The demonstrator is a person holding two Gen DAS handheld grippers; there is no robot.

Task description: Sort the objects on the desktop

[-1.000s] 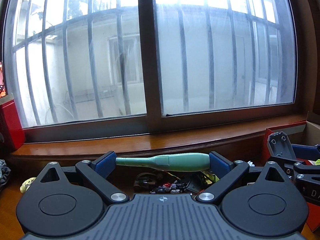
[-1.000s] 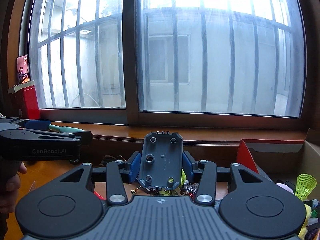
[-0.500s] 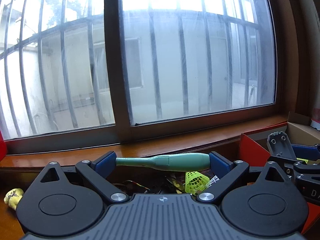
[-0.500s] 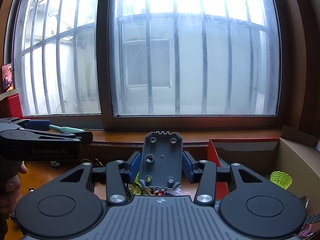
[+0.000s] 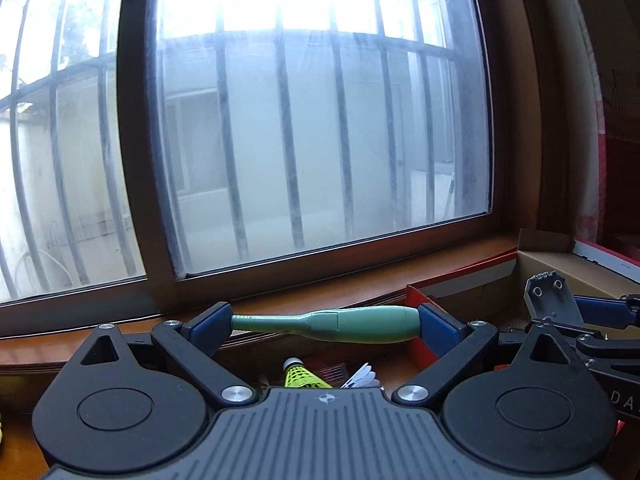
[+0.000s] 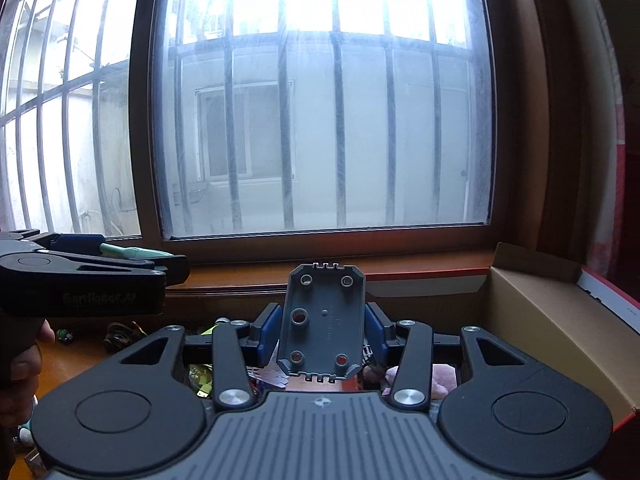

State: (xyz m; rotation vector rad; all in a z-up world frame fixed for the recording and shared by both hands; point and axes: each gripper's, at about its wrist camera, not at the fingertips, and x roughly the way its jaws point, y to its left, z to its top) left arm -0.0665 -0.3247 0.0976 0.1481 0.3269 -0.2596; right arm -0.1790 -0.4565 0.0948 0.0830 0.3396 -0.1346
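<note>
My left gripper is shut on a mint-green handle-shaped tool, held crosswise by its two ends between the blue pads. My right gripper is shut on a grey plastic plate with screw holes, standing upright between its pads. That plate and the right gripper also show at the right edge of the left wrist view. The left gripper's body with the green tool's tip shows at the left of the right wrist view. Both grippers hover above the desk near an open cardboard box.
The box, red outside, sits at the right under the wooden window sill. A yellow-green shuttlecock and a white one lie below the left gripper. A pink soft item, small clutter and a person's hand appear.
Both grippers have swung to the right along the window, each still holding its object. The cardboard box has come closer and fills more of the right side.
</note>
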